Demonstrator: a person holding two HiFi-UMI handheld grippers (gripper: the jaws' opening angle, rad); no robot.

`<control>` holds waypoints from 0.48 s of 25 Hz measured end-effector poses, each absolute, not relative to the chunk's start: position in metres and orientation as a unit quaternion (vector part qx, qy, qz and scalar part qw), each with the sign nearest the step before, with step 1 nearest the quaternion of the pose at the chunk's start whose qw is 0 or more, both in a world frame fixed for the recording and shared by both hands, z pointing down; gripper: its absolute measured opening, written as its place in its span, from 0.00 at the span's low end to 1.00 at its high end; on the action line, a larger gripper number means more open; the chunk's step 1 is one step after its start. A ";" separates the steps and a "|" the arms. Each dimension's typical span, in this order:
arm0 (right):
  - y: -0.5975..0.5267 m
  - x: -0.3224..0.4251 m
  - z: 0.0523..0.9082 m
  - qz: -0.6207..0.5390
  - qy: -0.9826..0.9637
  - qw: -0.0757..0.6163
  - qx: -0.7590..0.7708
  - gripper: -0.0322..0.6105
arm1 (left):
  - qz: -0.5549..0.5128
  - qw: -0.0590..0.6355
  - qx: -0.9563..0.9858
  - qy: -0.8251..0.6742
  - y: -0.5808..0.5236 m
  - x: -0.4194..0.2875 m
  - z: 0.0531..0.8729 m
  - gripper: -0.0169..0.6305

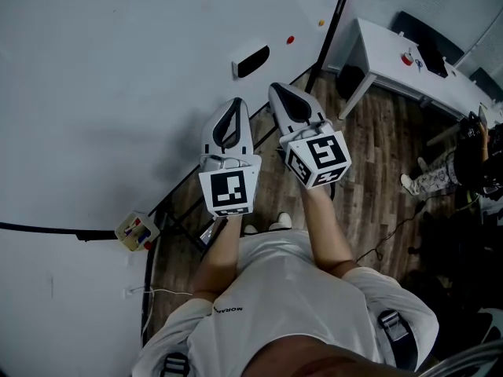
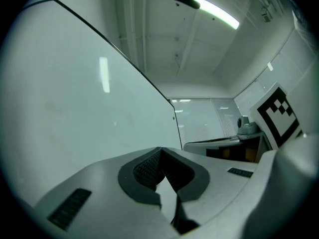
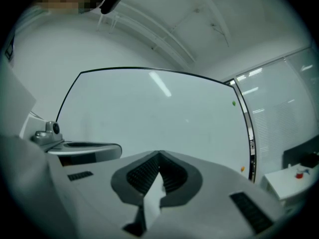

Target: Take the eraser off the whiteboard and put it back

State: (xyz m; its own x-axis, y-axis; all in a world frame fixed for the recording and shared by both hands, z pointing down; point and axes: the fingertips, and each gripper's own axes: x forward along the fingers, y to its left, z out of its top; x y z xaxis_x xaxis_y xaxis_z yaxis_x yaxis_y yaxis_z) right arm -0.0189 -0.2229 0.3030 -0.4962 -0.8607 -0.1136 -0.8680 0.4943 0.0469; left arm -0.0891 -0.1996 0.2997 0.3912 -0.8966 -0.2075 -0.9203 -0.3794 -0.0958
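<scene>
Just ahead of the right gripper (image 1: 277, 89), the black oblong eraser (image 1: 251, 61) sits untouched on the large white whiteboard (image 1: 118, 69), and with the left gripper (image 1: 234, 102) likewise closed and empty, the whole task seemingly remains.

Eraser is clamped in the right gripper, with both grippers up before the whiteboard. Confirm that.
Wrong: the head view shows the eraser on the whiteboard; the right gripper is shut on nothing. It and the left gripper are up before the board.
</scene>
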 end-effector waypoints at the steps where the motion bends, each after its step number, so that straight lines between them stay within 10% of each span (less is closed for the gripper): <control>1: -0.228 -0.017 0.305 0.043 0.865 0.040 -0.498 0.07 | 0.060 0.098 -0.826 0.552 -0.204 -0.088 0.300 0.03; 12: -0.276 0.001 0.328 -0.051 0.877 0.085 -0.470 0.07 | 0.050 0.107 -0.812 0.571 -0.234 -0.073 0.306 0.03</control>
